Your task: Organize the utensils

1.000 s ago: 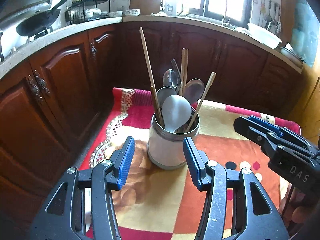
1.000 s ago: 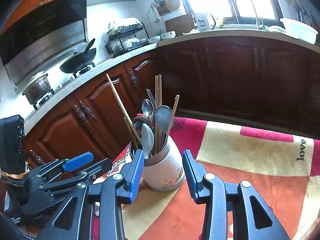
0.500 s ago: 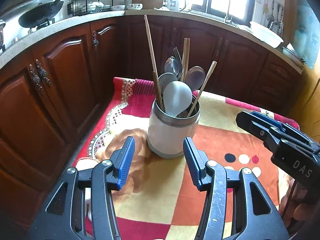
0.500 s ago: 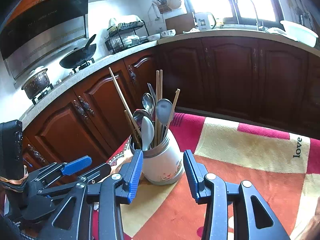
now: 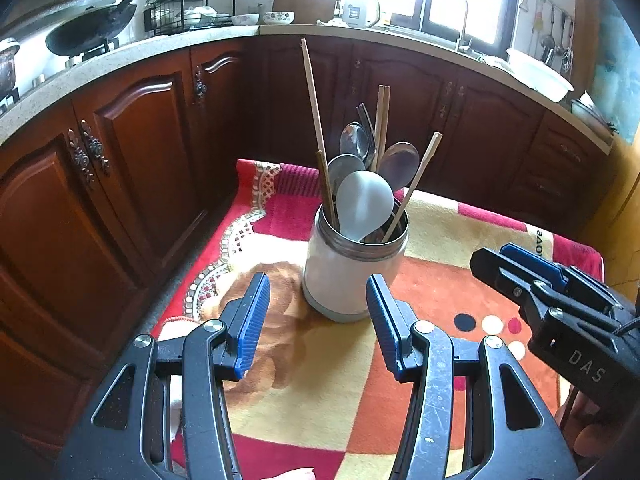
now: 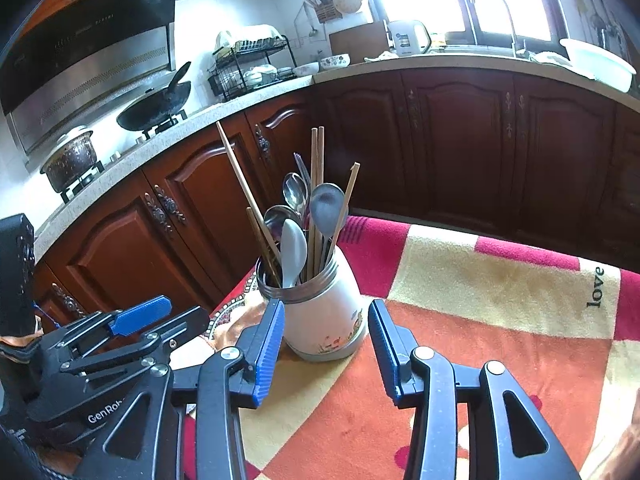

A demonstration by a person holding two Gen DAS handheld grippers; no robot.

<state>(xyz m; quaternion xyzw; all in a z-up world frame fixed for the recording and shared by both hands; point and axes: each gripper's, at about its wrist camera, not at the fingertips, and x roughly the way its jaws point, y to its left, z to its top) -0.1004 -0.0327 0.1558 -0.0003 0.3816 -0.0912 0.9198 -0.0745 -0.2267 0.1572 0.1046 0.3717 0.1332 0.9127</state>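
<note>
Blue pads up front: the left tool (image 5: pixel 317 322) hangs with its jaws partly apart and nothing between them, just short of the utensil holder (image 5: pixel 354 270). The right tool (image 6: pixel 326 354) is likewise half spread and empty, its pads flanking the holder's base without touching. The holder stands upright on the blanket-covered desk (image 6: pixel 500 280), packed with spoons (image 5: pixel 363 204) and chopsticks (image 5: pixel 314 112). Beyond, dark cabinets (image 6: pixel 460 136) and a wok (image 6: pixel 154 110).

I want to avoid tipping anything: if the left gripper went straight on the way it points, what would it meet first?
Probably the utensil holder: it stands dead ahead of the open left gripper, between the fingers' line, though depth is unclear.
</note>
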